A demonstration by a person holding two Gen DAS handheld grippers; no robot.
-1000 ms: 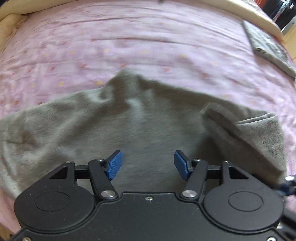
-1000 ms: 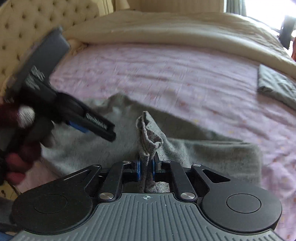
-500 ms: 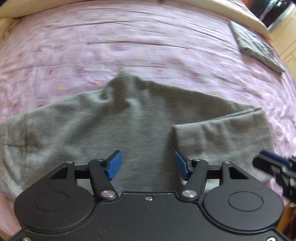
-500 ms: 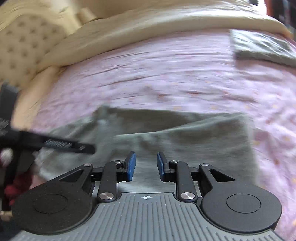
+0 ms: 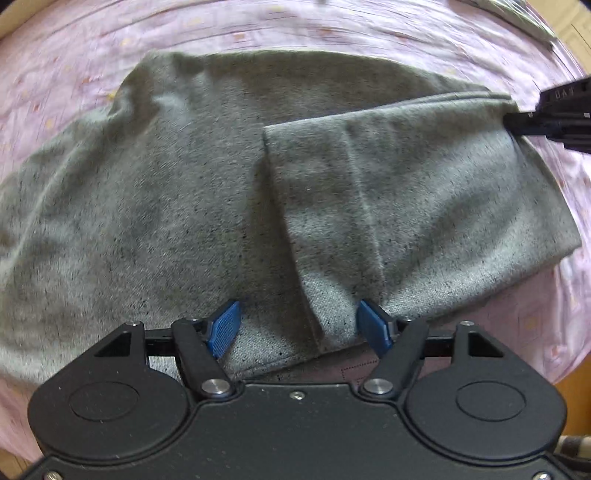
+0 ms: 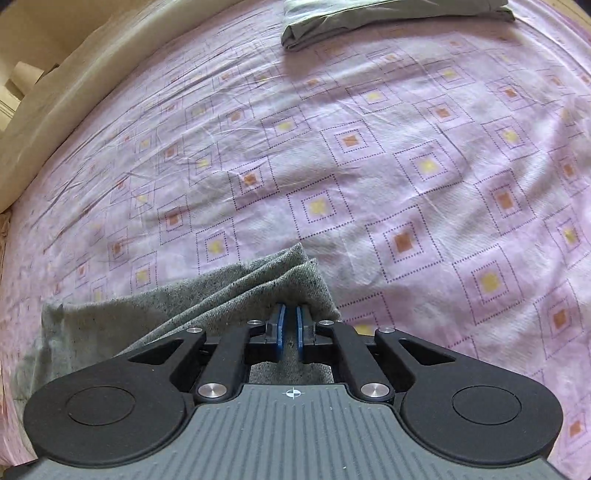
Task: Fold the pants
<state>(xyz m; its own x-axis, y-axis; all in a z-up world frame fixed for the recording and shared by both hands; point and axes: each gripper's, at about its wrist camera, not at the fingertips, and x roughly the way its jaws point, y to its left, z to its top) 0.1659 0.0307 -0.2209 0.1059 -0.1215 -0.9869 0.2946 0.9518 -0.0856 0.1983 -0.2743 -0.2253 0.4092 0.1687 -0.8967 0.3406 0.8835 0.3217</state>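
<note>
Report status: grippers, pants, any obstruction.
Left gripper opening, nothing held, over pants. Right gripper shut on pants' far corner. One end already folded over. Nothing in the way.

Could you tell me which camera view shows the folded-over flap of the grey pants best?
The left wrist view: the whole flap lies flat across the pants, its edge and crease plain to see. The right wrist view shows only a layered corner of the pants at the right gripper.

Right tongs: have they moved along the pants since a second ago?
Yes. The right tongs went from mid-pants to the far-right corner of the grey pants, now closed there, nearer the folded grey cloth.
</note>
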